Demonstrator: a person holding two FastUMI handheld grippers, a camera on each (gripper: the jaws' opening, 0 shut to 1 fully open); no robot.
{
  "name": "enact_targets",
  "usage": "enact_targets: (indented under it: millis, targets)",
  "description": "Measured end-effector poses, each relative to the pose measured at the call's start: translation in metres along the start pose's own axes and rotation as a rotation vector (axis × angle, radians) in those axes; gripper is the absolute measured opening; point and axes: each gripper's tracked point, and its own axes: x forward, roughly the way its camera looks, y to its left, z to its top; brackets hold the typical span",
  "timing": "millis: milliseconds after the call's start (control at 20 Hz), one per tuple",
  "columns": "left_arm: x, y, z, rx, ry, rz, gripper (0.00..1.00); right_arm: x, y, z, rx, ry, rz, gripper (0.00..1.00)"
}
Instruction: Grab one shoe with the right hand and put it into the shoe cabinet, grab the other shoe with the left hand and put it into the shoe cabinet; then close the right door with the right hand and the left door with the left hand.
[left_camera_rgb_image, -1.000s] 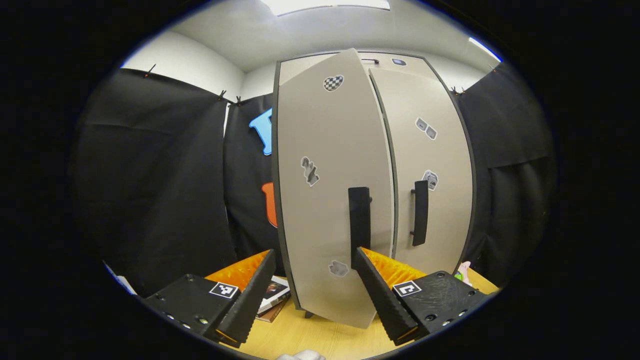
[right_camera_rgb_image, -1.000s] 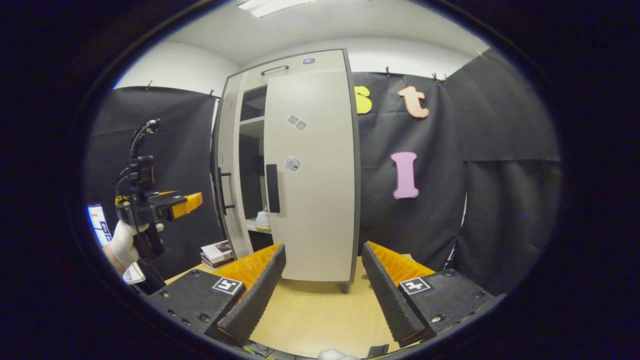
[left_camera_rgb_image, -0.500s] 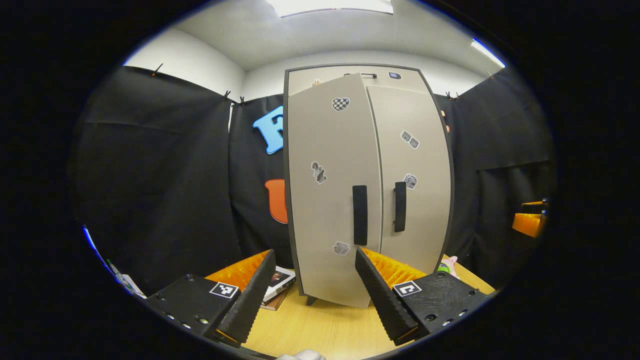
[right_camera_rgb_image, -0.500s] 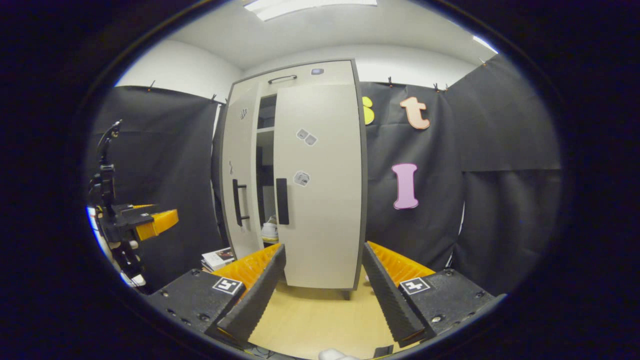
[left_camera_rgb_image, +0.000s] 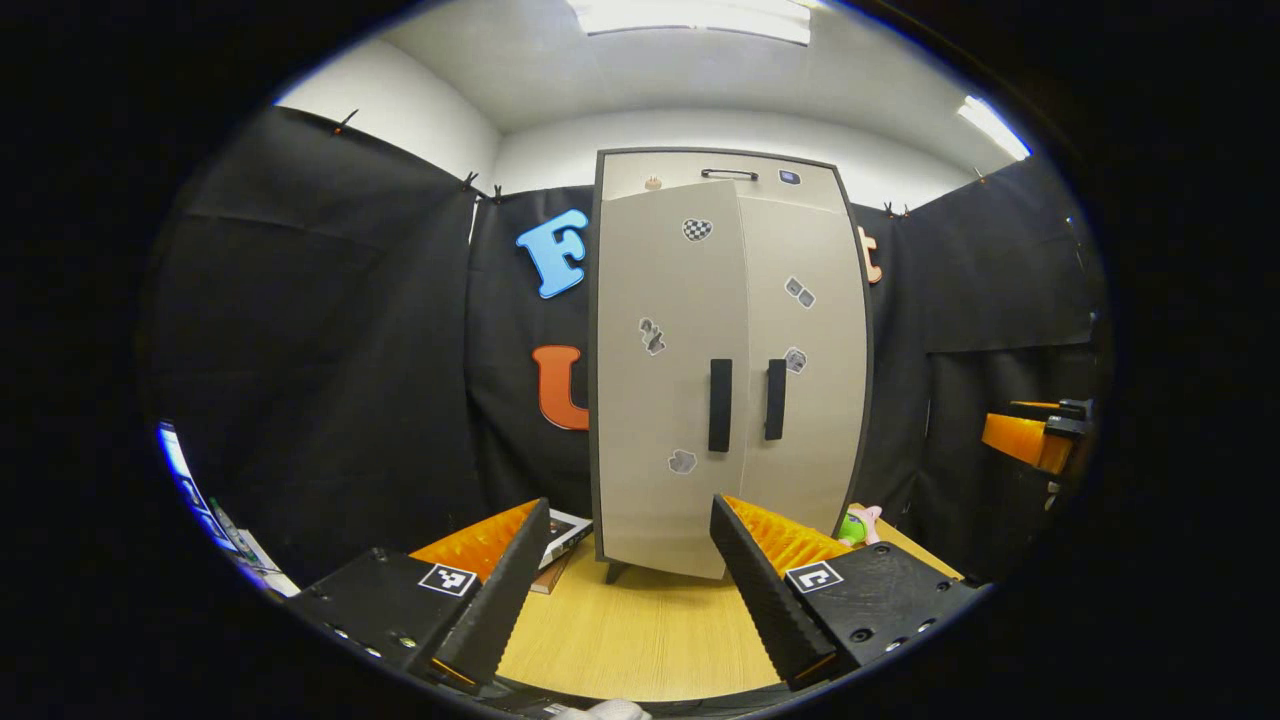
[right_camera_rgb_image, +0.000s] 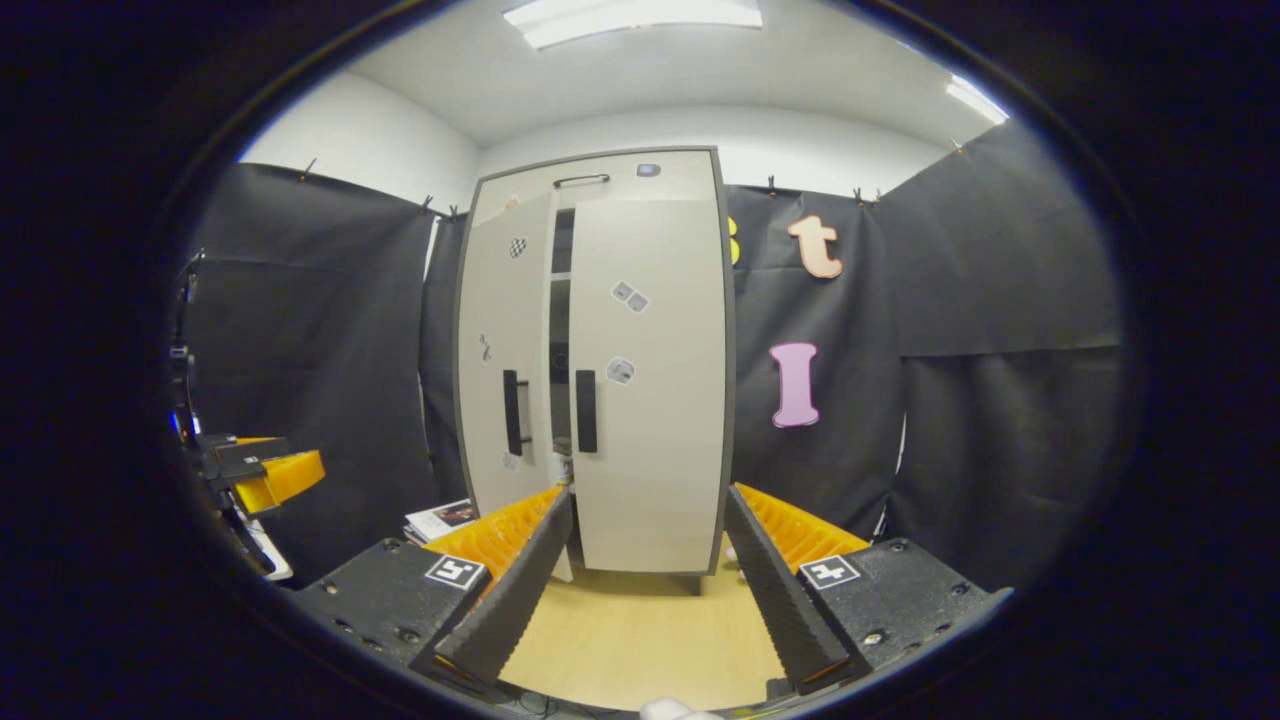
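Cabinet (left_camera_rgb_image: 730, 360) stands upright on the table (left_camera_rgb_image: 640, 640) against the black cloth. Its right door (right_camera_rgb_image: 650, 390) is shut; the left door (right_camera_rgb_image: 505, 370) stands slightly ajar, a dark gap between them. Left gripper (left_camera_rgb_image: 625, 575) and right gripper (right_camera_rgb_image: 645, 570) hold back from it, jaws released, grasping nothing. Books (left_camera_rgb_image: 560, 535) lie beside the cabinet's foot.

Bright ceiling panels (left_camera_rgb_image: 700, 18), sharp, edges fisheye-bent.
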Motion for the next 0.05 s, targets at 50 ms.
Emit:
enact_targets:
  millis: [50]
  targets:
    - [-0.0071, 0.0024, -0.0041, -0.001, 0.006, -0.003, 0.96, -0.0057, 0.0018, -0.0035, 0.002, 0.008, -0.008, 0.99]
